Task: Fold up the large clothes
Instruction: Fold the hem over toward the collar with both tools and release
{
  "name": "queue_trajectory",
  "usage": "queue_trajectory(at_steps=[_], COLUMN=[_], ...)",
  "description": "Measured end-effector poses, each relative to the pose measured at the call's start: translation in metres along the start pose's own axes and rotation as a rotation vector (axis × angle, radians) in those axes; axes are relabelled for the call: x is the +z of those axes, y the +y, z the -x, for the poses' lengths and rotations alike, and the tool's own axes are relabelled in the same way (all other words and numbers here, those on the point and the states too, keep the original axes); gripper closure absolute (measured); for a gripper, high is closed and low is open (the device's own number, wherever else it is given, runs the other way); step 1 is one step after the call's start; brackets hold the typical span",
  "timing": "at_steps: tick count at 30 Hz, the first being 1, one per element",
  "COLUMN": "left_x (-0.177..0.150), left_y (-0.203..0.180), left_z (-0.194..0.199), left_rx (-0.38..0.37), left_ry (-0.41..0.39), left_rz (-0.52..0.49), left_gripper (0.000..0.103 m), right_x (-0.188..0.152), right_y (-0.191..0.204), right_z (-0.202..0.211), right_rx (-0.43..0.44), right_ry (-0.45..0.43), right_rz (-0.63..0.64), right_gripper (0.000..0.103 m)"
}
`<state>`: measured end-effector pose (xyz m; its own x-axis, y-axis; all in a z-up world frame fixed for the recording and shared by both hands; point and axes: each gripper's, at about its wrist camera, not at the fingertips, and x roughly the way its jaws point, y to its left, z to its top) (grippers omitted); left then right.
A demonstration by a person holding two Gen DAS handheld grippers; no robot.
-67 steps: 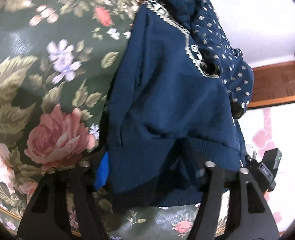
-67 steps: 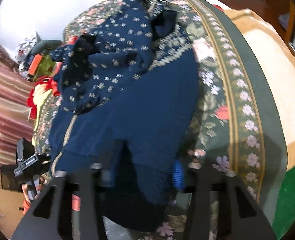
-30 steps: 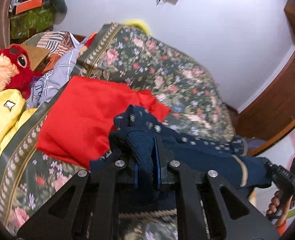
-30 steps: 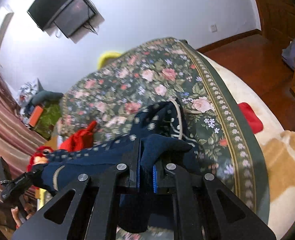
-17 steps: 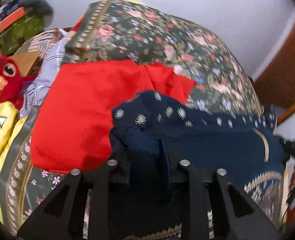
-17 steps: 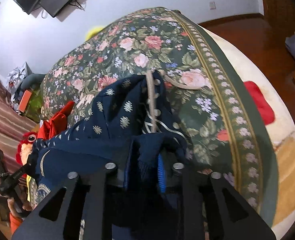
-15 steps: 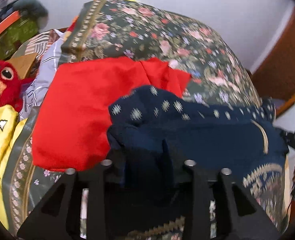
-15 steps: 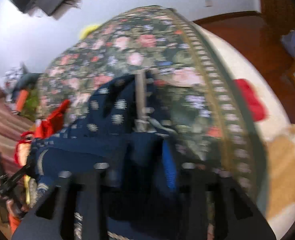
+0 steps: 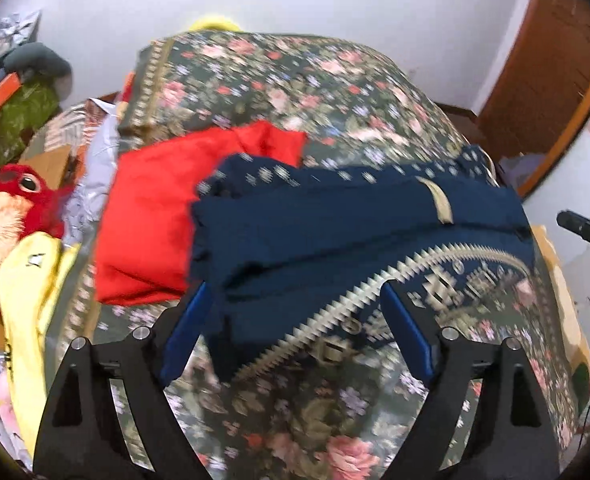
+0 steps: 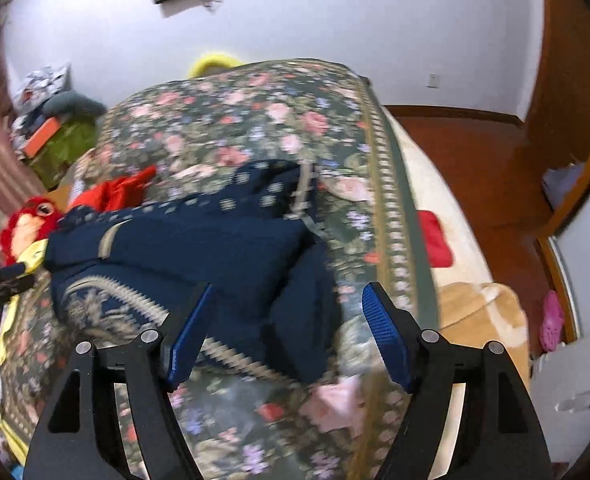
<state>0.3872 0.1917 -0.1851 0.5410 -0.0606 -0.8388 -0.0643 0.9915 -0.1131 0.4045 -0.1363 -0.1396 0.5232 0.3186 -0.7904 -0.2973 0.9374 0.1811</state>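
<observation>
A navy blue sweater [image 9: 335, 240] with a cream zigzag pattern lies folded over on the floral bedspread [image 9: 295, 80]. It also shows in the right wrist view [image 10: 199, 256]. My left gripper [image 9: 295, 320] is open and empty, with its blue pads either side of the sweater's near left edge. My right gripper [image 10: 287, 320] is open and empty, just in front of the sweater's near right corner. The other gripper's handle [image 9: 587, 232] shows at the right edge of the left wrist view.
A folded red garment [image 9: 163, 208] lies left of the sweater. A red plush toy [image 9: 11, 216] and yellow cloth [image 9: 35, 280] sit at the bed's left side. A beige blanket [image 10: 479, 312], a small red item [image 10: 435, 240] and wooden floor [image 10: 475, 152] are to the right.
Both grippers were shut on the sweater's hem, carrying it forward over the rest. Now both have opened and let go, and the hem lies on the sweater.
</observation>
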Motion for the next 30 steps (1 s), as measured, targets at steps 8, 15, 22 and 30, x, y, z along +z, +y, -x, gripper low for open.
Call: queue_trajectory(at_steps=[8,15,22,30], left_x=[-0.005,0.032,0.104,0.157], left_y=[-0.015,0.004,-0.003,0.003], left_z=[-0.054,-0.089,-0.086,-0.040], left_rx=[-0.066,-0.035,0.120,0.199], left_ry=[0.108,0.086,-0.009,-0.160], left_rz=[0.045,0.111,0.045,0.067], left_gripper=[0.017,0.017,0.017,0.016], right_x=[-0.014,0.006,0.080,0.121], right_y=[0.041,0.059,0.067,0.067], right_z=[-0.048,-0.102,-0.127,-0.070], right_rx=[0.115,0.059,-0.030,0.005], right_ry=[0.084,0.112,0.118,-0.082], right_rz=[0.003,0.022,0.117,0.033], right_gripper=[0.031,0.028,0.030,0.030])
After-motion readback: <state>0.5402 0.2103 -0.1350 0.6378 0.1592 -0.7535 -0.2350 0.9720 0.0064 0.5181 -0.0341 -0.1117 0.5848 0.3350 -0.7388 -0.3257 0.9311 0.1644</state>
